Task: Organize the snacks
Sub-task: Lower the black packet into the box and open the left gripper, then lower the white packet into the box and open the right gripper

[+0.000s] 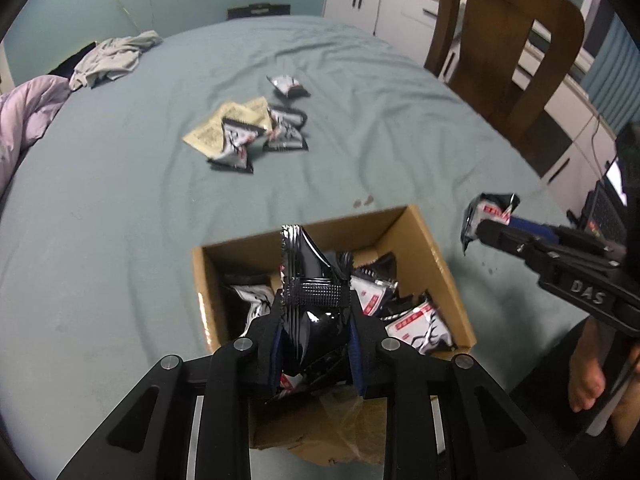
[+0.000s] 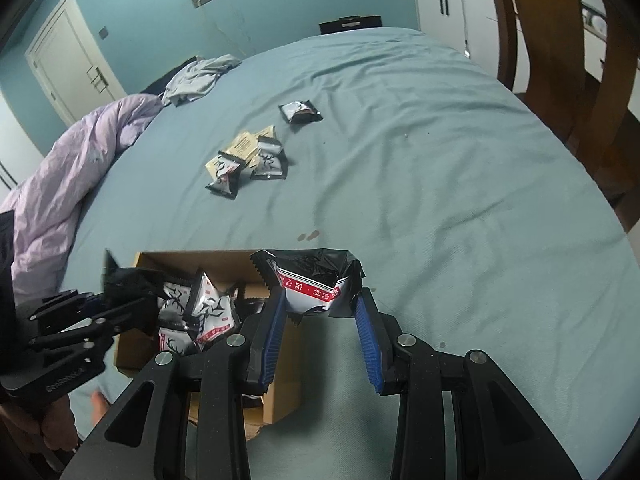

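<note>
My left gripper (image 1: 316,300) hangs over an open cardboard box (image 1: 432,248) and is shut on a black snack packet (image 1: 308,268) that stands up between its pads. Several black-and-white packets (image 1: 416,324) lie inside the box. To the right of the box, my right gripper (image 2: 320,308) is shut on a white, red and black packet (image 2: 312,280), held just above the teal sheet. The right gripper (image 1: 492,228) also shows in the left wrist view, and the left gripper (image 2: 132,292) at the box (image 2: 192,258) in the right wrist view.
Loose packets and beige sachets (image 1: 248,132) lie in a heap mid-sheet, with one packet (image 1: 288,86) beyond them. A lilac duvet (image 2: 64,176) and grey clothes (image 2: 200,76) are at the left. A wooden chair (image 1: 504,48), white cabinets and a laptop (image 1: 608,204) stand right. A person's bare foot (image 1: 588,376) shows below.
</note>
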A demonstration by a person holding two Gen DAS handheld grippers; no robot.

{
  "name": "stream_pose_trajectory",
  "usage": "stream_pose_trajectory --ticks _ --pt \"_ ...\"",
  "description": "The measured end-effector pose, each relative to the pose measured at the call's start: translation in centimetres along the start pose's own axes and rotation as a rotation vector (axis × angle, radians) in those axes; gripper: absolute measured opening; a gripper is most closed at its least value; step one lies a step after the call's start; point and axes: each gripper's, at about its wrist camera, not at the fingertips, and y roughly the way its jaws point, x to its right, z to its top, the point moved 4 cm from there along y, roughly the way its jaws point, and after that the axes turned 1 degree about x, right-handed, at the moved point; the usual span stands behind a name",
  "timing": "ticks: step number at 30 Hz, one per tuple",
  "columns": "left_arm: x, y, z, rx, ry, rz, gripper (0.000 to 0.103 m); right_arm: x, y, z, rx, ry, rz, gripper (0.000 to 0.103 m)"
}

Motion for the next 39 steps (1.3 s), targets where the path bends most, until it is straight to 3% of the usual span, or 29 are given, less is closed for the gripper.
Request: stream_pose_trajectory --ticks 5,7,9,12,13,18,26,39 --pt "0.3 0.9 -0.8 -0.051 0.013 0.000 0.029 -0.3 0.3 -0.2 -0.001 -0.021 -0.003 0.033" --pt "0.3 0.9 -0.9 -0.052 0.014 0.006 0.037 -0.3 0.3 -0.2 -0.001 -0.021 0.001 0.033" --pt "0.3 0.4 -0.8 -0.026 0.015 0.010 0.061 -0.3 0.3 -0.2 0.001 -0.018 0.002 0.033" --pt "0.2 -0.6 -0.2 0.038 0.006 0.029 0.080 -0.2 0.3 -0.3 0.001 -0.015 0.002 0.033" --pt "0.0 -0.9 0.0 0.055 0.002 0.037 0.081 -0.2 0.3 -0.4 0.001 -0.015 0.002 0.033" --pt "-1.6 -1.1 0.3 0.075 -0.025 0.147 0.082 -0.3 0.2 -0.4 0.007 -0.014 -0.001 0.033" --pt "-3.2 -2.1 1.0 0.129 -0.038 0.263 0.082 -1.7 -0.2 -0.9 0.022 -0.071 0.031 0.033" --pt "-4.6 -1.2 1.1 0.103 -0.082 0.307 0.082 -5.9 1.7 -2.7 -0.006 -0.264 0.062 0.033"
